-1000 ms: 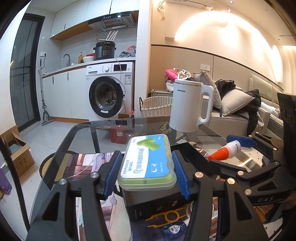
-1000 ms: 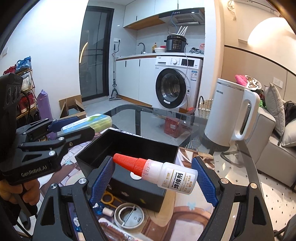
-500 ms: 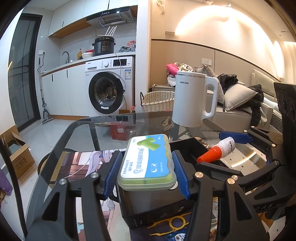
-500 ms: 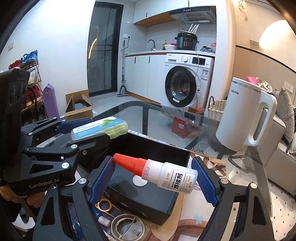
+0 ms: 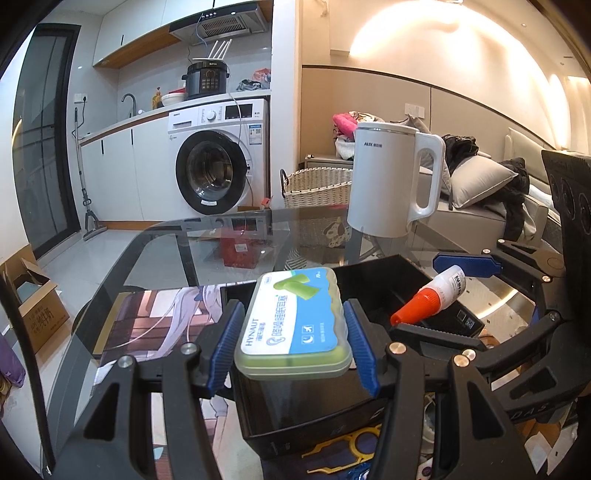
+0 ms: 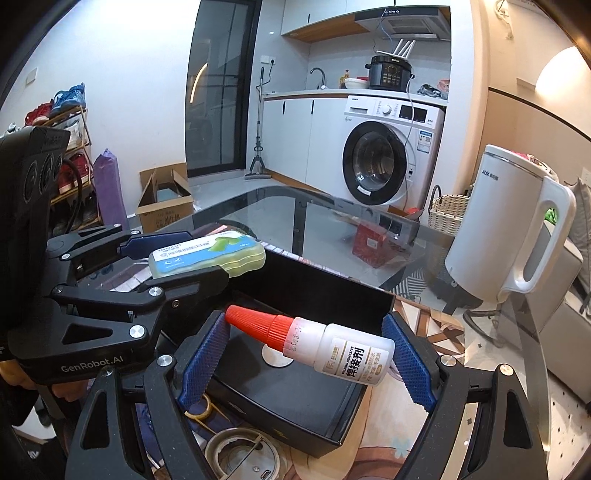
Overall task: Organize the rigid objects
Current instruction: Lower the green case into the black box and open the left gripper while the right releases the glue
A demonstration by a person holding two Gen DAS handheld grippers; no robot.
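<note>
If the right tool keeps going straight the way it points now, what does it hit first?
Most likely the black box: the right tool, shut on the glue bottle, points down into its open inside, so the floor or far wall comes first. Depth is hard to judge.

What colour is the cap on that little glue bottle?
Orange-red, ribbed cap on the white glue bottle; clearest in the right wrist view.

I'm in a home: kitchenette with washing machine (image 5: pixel 218 170), range hood (image 5: pixel 221 26), sofa (image 5: pixel 491 199) alongside.
</note>
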